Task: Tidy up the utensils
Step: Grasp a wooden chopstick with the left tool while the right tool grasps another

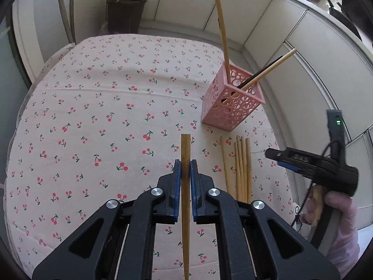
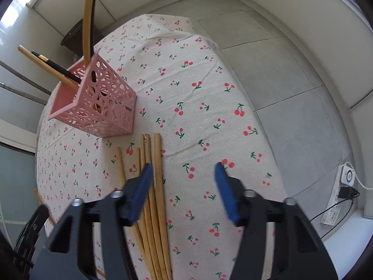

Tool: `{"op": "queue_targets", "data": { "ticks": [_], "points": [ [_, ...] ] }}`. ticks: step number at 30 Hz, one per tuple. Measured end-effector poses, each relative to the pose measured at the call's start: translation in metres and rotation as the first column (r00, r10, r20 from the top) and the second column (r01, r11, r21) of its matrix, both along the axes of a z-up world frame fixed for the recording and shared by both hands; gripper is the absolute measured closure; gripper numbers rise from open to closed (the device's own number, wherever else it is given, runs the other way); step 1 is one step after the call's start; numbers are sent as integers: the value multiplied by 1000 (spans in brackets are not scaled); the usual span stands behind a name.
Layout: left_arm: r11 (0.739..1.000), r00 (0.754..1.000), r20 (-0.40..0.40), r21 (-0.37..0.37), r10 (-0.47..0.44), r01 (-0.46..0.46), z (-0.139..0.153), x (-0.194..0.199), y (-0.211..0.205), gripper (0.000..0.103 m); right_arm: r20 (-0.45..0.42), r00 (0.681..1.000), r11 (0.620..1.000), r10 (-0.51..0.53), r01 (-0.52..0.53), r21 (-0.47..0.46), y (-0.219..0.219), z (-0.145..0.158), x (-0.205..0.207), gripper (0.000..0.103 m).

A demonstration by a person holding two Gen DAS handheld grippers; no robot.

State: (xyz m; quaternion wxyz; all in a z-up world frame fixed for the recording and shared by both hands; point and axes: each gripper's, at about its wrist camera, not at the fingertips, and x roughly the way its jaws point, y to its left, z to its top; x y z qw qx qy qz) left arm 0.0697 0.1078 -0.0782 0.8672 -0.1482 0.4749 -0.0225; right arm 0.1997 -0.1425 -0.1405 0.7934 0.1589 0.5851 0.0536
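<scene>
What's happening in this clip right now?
A person with a gripper in each hand is sorting chopsticks on a cherry-print tablecloth. The left gripper is shut on a single brown chopstick, held above the cloth. The right gripper is open, its fingers over a bundle of loose bamboo chopsticks lying on the cloth. A pink perforated holder already has a few chopsticks standing in it, just beyond the bundle.
</scene>
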Motion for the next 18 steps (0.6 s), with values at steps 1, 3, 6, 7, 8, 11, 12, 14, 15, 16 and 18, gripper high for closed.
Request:
{"op": "queue_targets", "data": {
  "ticks": [1, 3, 6, 7, 8, 11, 12, 14, 15, 16, 18],
  "points": [
    [1000, 1000, 16, 1, -1, 1, 2, -2, 0, 96, -1, 1000, 1000, -12, 12, 7, 0, -3, 1, 58],
    [1000, 1000, 28, -5, -8, 8, 7, 2, -1, 96, -7, 999, 999, -34, 34, 17, 1, -7, 5, 58],
    [1000, 999, 42, 0, -4, 4, 11, 3, 3, 96, -4, 999, 999, -32, 32, 10, 8, -8, 9, 58],
    [1000, 999, 42, -6, -4, 4, 11, 5, 3, 96, 3, 1000, 1000, -26, 26, -1, 12, -8, 9, 58],
    [1000, 999, 42, -10, -2, 3, 11, 5, 5, 96, 10, 1000, 1000, -17, 17, -16, 17, -7, 11, 58],
    [1000, 999, 45, -20, 2, -1, 12, 5, 9, 96, 12, 1000, 999, 5, -5, -53, 30, -10, 13, 59],
    [1000, 999, 47, -22, 2, -1, 13, 4, 10, 96, 9, 1000, 998, 12, -12, -67, 34, -12, 14, 61],
    [1000, 998, 55, -23, -1, 2, 15, 3, 10, 96, 5, 1000, 996, 18, -18, -88, 39, -16, 15, 70],
    [1000, 998, 59, -23, -1, 2, 16, 2, 11, 96, 8, 1000, 995, 18, -17, -99, 40, -18, 16, 72],
    [1000, 998, 64, -25, 3, -1, 18, 1, 12, 96, 20, 1000, 993, 18, -15, -116, 42, -17, 16, 75],
    [999, 997, 71, -31, -1, 4, 21, -1, 13, 95, 25, 999, 992, 24, -20, -123, 44, -18, 17, 79]
  ]
}}
